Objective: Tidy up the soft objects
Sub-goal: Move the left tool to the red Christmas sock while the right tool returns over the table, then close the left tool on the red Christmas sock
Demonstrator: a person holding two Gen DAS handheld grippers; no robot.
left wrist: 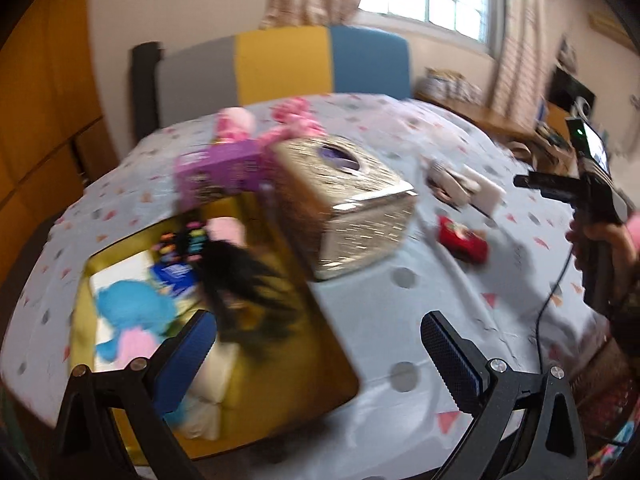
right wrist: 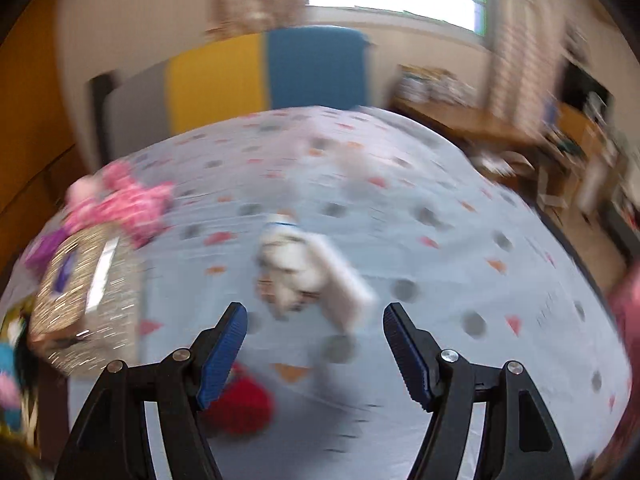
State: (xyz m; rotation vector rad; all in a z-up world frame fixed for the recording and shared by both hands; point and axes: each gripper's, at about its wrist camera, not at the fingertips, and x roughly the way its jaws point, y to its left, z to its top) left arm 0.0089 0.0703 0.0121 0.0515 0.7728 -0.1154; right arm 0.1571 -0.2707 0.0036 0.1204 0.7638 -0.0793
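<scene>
Step in hand, as a judgement: between picks, some soft toys already boxed, more still loose on the bed [left wrist: 400,320], which wears a pale sheet with dots and triangles. Both views are smeared with motion blur.

The right claw [right wrist: 316,344] has its pads apart with nothing between them and faces a white plush toy [right wrist: 308,276] lying mid-bed, just beyond the fingertips. Likely next: line up over that toy, close on its body, carry it left to the box. Soft and floppy, so a central pinch looks safest.

The left claw [left wrist: 320,356] is also apart and empty, over the near right edge of the yellow box [left wrist: 256,396].

Containers, big to small:
- Yellow box, near left: holds a blue plush [left wrist: 128,304], something black and shaggy [left wrist: 248,280], pink and white soft bits; blurred, exact items unclear.
- Glittery gold tissue box [left wrist: 352,208], touching the yellow box's far right corner; oval slot on top, contents not visible.
- Purple box [left wrist: 220,168] behind it, shut.

Loose: pink plush [left wrist: 296,120] far left, small red toy [left wrist: 464,240] right of the tissue box.
</scene>
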